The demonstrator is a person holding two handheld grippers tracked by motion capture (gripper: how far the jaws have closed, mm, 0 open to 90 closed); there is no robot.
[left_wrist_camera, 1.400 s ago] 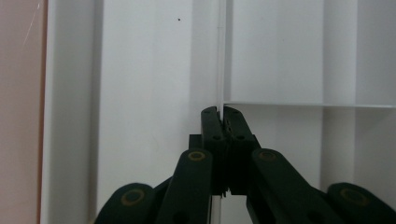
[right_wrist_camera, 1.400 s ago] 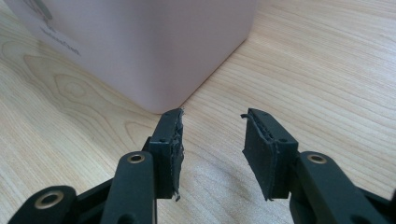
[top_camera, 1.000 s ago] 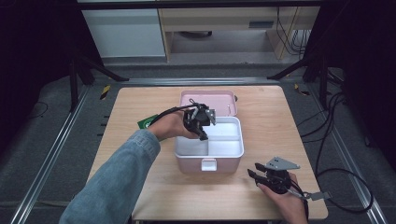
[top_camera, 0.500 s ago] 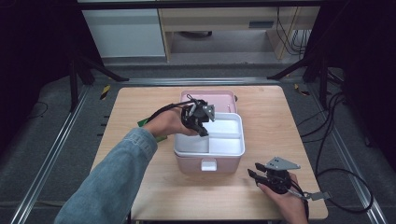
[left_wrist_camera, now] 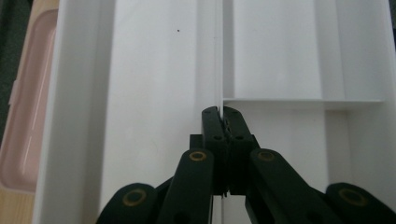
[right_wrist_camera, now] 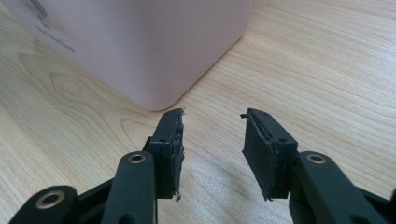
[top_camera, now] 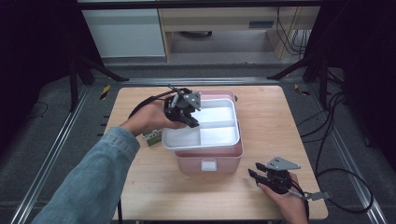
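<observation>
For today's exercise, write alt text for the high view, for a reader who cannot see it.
The left claw grips the divider of a white tray, holding it lifted above a pink box on a wooden table. The right claw rests open near the table's front edge, beside the box.

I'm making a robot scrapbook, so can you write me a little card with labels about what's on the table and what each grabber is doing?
table: wooden
box: pink, near the table's middle
tray: white, with dividers, tilted above the box
left gripper: shut on the tray's divider wall
right gripper: open, nothing between its jaws, low by the box's corner
lid: pink, flat behind the box
small green packet: left of the box
</observation>
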